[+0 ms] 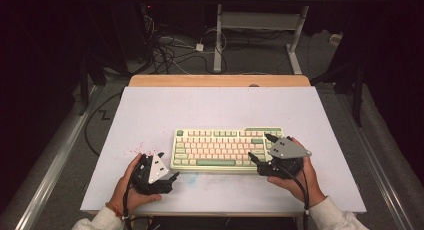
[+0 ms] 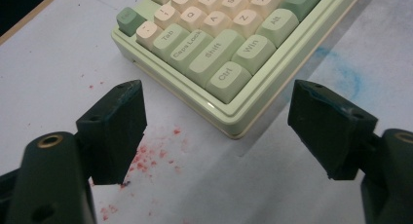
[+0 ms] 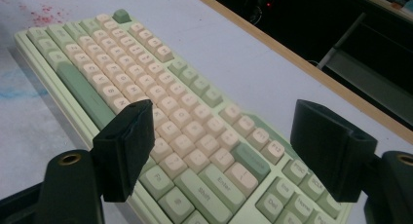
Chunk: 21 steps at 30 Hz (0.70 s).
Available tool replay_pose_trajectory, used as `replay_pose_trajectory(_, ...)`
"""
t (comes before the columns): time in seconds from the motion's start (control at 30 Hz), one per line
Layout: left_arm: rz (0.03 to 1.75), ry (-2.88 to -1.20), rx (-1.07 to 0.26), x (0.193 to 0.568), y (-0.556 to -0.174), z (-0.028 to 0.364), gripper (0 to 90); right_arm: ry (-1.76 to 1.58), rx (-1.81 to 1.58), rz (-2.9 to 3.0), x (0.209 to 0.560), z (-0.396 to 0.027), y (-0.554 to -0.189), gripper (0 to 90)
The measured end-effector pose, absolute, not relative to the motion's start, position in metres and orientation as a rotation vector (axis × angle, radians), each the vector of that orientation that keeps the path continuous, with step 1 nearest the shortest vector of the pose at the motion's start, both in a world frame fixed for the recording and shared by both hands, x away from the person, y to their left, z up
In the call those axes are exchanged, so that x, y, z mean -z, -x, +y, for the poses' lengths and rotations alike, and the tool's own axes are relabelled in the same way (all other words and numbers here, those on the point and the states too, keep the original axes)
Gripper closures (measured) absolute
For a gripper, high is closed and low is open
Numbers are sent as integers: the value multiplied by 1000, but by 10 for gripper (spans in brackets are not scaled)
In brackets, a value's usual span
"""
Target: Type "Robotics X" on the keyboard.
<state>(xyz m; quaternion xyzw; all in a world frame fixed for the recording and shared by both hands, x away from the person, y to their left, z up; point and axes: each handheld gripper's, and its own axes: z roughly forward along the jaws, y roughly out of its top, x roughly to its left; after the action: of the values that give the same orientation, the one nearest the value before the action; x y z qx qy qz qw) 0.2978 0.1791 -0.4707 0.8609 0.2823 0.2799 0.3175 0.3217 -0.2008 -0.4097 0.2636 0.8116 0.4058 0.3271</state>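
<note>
A pale green keyboard (image 1: pixel 227 149) with cream and green keys lies flat in the middle of the white table. My left gripper (image 1: pixel 169 166) rests just off its front left corner, held by a hand, jaws open. In the left gripper view the left gripper (image 2: pixel 224 131) has its jaws wide apart, with the keyboard (image 2: pixel 219 44) corner by the Ctrl key just ahead of the gap and untouched. My right gripper (image 1: pixel 260 147) stands open over the keyboard's right end. In the right gripper view the right gripper (image 3: pixel 229 151) has its jaws spread above the keyboard's (image 3: pixel 122 63) Enter and Shift keys.
The white table top (image 1: pixel 210 110) has red specks (image 1: pixel 135 149) left of the keyboard and a blue smear (image 1: pixel 190 179) in front of it. A wooden edge (image 1: pixel 220 80) runs along the far side. Beyond it are floor cables (image 1: pixel 170 52) and desk legs (image 1: pixel 218 40).
</note>
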Motion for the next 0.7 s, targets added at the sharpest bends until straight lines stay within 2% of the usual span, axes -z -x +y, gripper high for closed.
replay_pose_trajectory(0.43, 759, -2240, -716, 466, -298, 180, 231, -718, -1046, 2094, 426, -231, -306, 244)
replay_pose_trajectory(0.7, 758, -2229, -664, 460, -299, 180, 339, -734, -1019, 2105, 436, -242, -300, 241)
